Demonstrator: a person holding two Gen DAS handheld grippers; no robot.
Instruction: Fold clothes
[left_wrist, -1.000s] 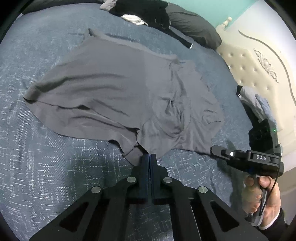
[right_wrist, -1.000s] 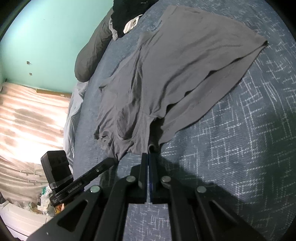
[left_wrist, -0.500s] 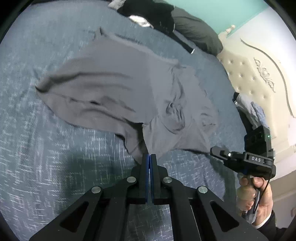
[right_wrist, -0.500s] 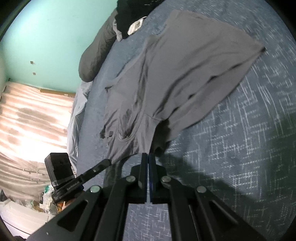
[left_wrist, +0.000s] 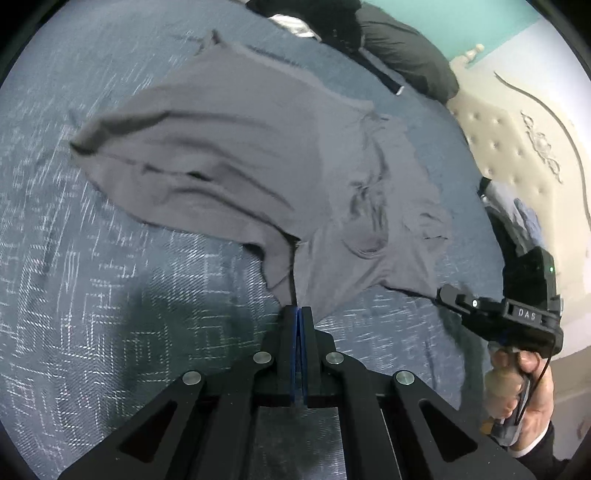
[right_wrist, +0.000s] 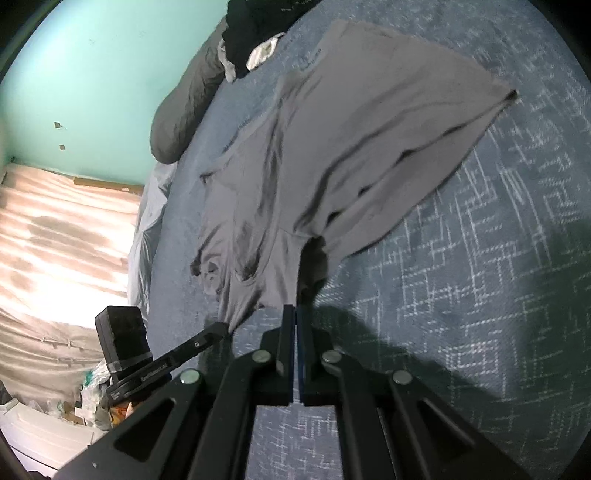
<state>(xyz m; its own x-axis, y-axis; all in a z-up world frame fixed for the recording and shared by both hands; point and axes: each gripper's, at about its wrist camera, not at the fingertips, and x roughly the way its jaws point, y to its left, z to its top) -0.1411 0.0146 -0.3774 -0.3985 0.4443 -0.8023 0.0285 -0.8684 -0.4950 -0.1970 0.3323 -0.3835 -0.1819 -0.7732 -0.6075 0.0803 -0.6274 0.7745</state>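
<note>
Grey cotton T-shirt (left_wrist: 229, 147) has lifted further off patterned blue bedspread (left_wrist: 74, 295) since a second ago, left gripper (left_wrist: 298, 314) and right gripper (right_wrist: 294, 314) both clamped on its near edge, so fold-over looks underway.

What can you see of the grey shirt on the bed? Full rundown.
The grey shirt is a plain, thin, soft-looking knit, spread wrinkled across the blue patterned bedspread. Its far part lies on the bed; the near edge is lifted and pulled taut into two peaks. The left gripper is shut on one near edge, the right gripper on another. Long creases run from both grips. Its far end reaches toward a dark clothes pile, without clearly touching it.
</note>
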